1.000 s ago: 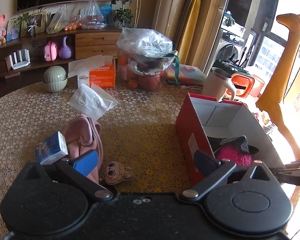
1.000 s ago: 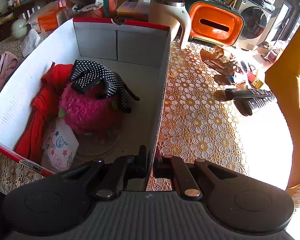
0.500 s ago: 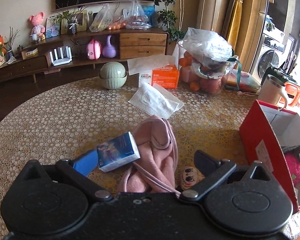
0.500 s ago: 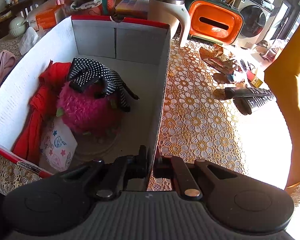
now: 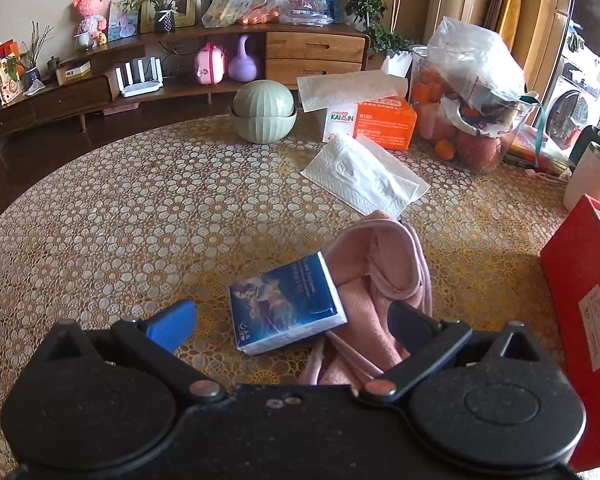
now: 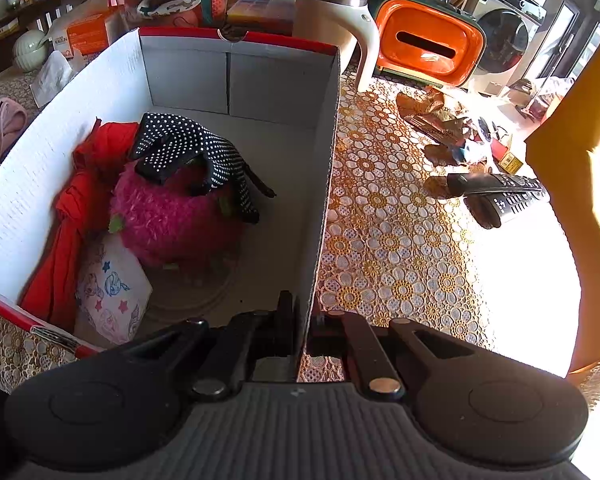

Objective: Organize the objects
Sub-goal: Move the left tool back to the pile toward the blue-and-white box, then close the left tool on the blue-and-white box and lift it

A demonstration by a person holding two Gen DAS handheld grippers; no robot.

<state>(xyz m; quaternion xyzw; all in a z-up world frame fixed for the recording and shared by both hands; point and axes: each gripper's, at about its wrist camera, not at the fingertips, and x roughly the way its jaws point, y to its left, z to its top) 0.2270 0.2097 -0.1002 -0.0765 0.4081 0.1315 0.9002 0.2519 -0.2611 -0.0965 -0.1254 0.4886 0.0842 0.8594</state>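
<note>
A small blue box (image 5: 286,303) lies on the table against a pink cloth (image 5: 380,276). My left gripper (image 5: 292,320) is open, its fingers either side of the box and cloth, just above the table. The red cardboard box (image 5: 580,300) stands to the right. My right gripper (image 6: 302,320) is shut on the box's right wall (image 6: 324,184) near its front corner. Inside lie a fuzzy pink toy (image 6: 172,216), a black dotted cloth (image 6: 188,148), a red cloth (image 6: 72,216) and a printed white packet (image 6: 112,292).
On the table's far side stand a green lidded bowl (image 5: 264,112), an orange tissue box (image 5: 376,120), a loose tissue (image 5: 364,176) and a bagged fruit jar (image 5: 472,100). Right of the box are a white mug (image 6: 336,32), an orange case (image 6: 428,44) and remotes (image 6: 496,196).
My left gripper swung left, away from the red box, and now frames the blue box and pink cloth. The small doll face has dropped out of view. The right gripper stays put.
</note>
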